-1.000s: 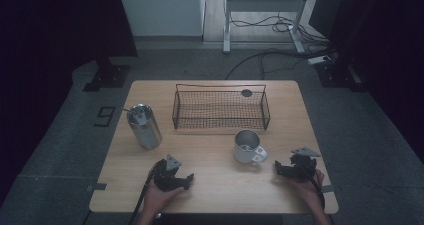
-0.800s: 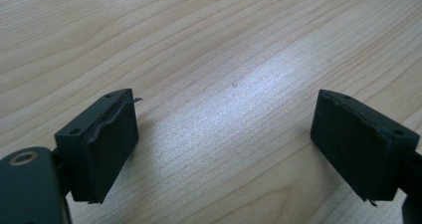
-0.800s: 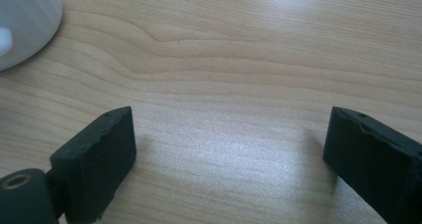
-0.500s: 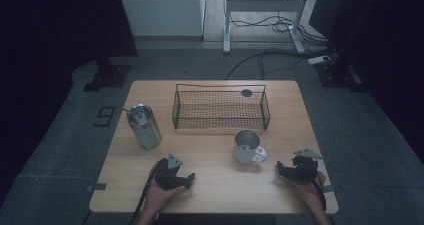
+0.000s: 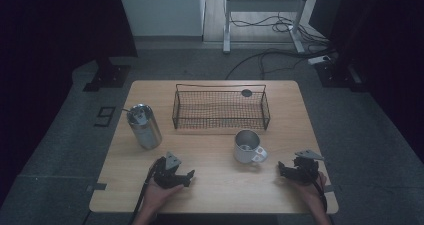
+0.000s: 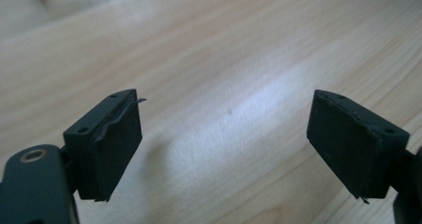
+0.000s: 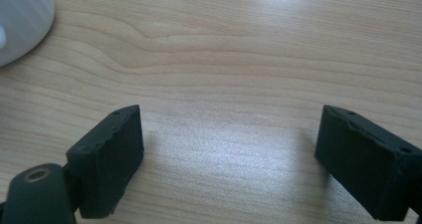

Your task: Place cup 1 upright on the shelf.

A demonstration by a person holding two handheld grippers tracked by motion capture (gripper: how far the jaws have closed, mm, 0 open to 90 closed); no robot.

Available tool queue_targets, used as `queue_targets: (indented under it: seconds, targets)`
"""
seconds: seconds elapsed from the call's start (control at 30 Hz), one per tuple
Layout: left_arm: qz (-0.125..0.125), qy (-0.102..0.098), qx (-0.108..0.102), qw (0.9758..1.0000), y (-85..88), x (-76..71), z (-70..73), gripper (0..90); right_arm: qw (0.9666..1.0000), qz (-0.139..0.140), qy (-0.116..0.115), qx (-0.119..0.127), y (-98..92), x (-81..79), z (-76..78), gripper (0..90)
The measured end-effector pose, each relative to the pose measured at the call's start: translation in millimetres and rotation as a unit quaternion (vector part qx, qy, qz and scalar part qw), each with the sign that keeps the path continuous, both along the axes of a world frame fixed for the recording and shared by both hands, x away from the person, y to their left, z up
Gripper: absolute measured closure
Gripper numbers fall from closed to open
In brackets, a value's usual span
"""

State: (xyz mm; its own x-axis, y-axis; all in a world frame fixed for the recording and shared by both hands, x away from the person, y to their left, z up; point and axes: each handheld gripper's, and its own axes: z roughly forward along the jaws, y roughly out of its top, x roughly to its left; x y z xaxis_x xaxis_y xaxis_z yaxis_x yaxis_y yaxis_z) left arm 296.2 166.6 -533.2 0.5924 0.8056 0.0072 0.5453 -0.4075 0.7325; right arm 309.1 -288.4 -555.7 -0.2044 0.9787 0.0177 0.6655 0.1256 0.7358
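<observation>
I'm resting left gripper [image 5: 189, 177] and right gripper [image 5: 283, 170] low on the table [image 5: 215, 195], jaws spread, empty. The right's jaws have just been closing. Metal mug [image 5: 246, 146] is standing near the right gripper, so I'm judging: widen, approach the handle squarely.

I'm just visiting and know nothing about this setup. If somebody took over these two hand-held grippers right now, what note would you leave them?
Left gripper: resting low on the table near its front edge, jaws apart, nothing between them.
Right gripper: at the front right, jaws have just been closing but stand apart, with only bare wood between them.
Things: the white mug stands upright, left of the right gripper. The steel tumbler stands beyond the left gripper. The wire basket sits behind both, with nothing in it.
Done: nothing picked up yet.
Left: probably grasping the mug and tumbler, perhaps for the basket.
</observation>
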Motion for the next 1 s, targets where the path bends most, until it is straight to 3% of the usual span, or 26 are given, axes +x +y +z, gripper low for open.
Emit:
queue_targets:
  seconds: [0.07,0.37,0.73,1.0]
  targets:
    - [0.006,-0.008,-0.016,0.9998,4.1,3.4,11.2,14.0,1.0000,-0.002,-0.001,0.000,-0.3,-0.4,0.1,12.4]
    - [0.014,-0.023,-0.042,0.9987,14.4,12.0,41.0,13.3,1.0000,0.000,-0.001,0.001,-0.9,-1.6,0.1,12.7]
    - [0.022,-0.038,-0.050,0.9978,21.8,11.7,59.3,13.6,1.0000,0.002,-0.001,0.000,-1.2,-2.1,0.1,12.8]
    - [0.047,-0.044,-0.054,0.9965,29.0,15.8,68.2,13.3,1.0000,0.002,-0.001,0.000,-1.1,-2.1,0.1,12.8]
